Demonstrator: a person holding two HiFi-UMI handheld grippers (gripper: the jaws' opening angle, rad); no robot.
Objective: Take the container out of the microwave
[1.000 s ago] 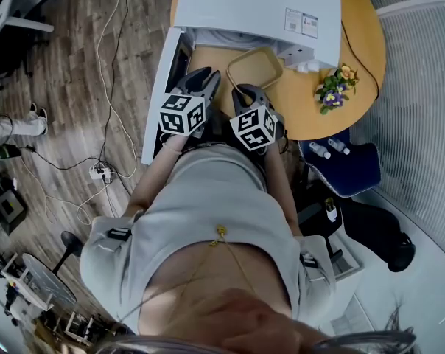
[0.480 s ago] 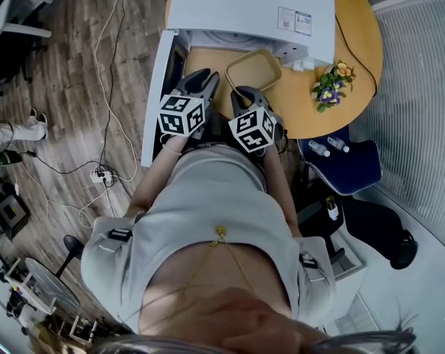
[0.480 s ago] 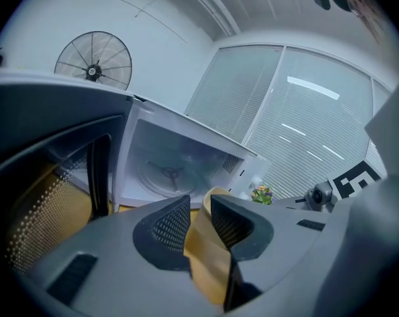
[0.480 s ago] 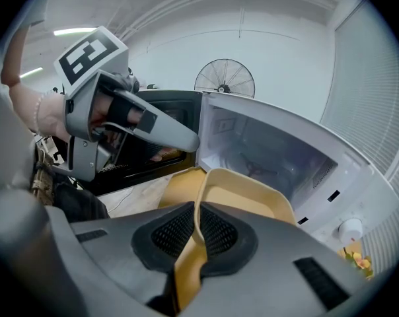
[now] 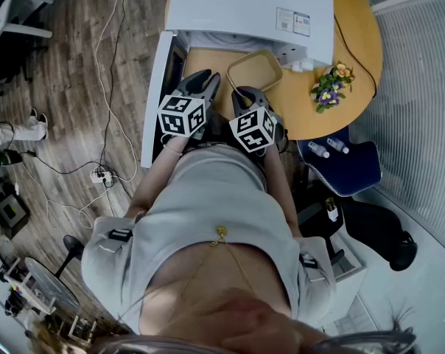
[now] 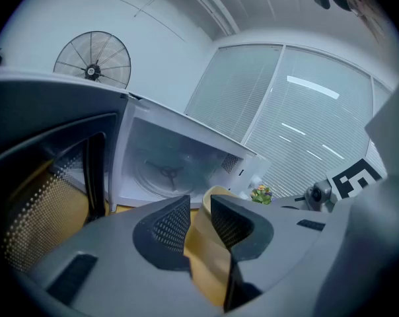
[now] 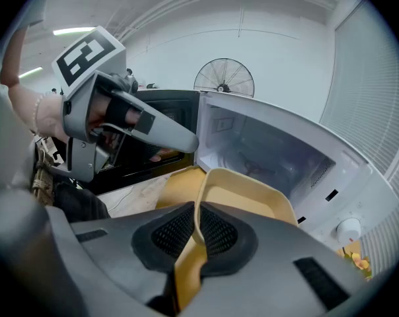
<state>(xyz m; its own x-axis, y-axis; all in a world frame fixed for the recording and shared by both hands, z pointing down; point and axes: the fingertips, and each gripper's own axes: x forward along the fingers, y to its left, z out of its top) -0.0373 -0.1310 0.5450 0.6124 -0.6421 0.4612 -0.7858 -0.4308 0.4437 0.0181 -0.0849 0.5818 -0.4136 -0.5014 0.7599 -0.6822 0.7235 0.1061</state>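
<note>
— Right, where are we with the container [image 7: 252,200]?

— Outside the microwave [image 5: 248,6] already. Its cavity [image 7: 265,144] is bare, and the container sits in front of it, over the round table [image 5: 311,120]. We cannot tell whether its base touches the wood.

— And our grip?

— Our right gripper [image 7: 196,233] is clamped on the near wall, with the thin rim pinched tight between its jaws. Our left gripper [image 6: 199,220] holds nothing. Its jaws stand narrowly apart, just beside the container's left corner, and the tan wall shows through the gap.

— So one wall carries everything.

— Yes, and we think that is our weak spot. A pinch at one edge lets the far end droop. We should hold the gripper level and move slowly, so the container doesn't pivot in the jaws.

— Bring the left in?

— Probably wise. We could take the left-hand rim, or tuck under it, before we go further. We'd mind the open door [image 5: 155,102], which is close on that side.

— Where do we put it down?

— On bare table, near us, clear of the flowers [image 5: 331,87] to the right. We lower it flat, base first, and let go only once it rests by itself.
</note>
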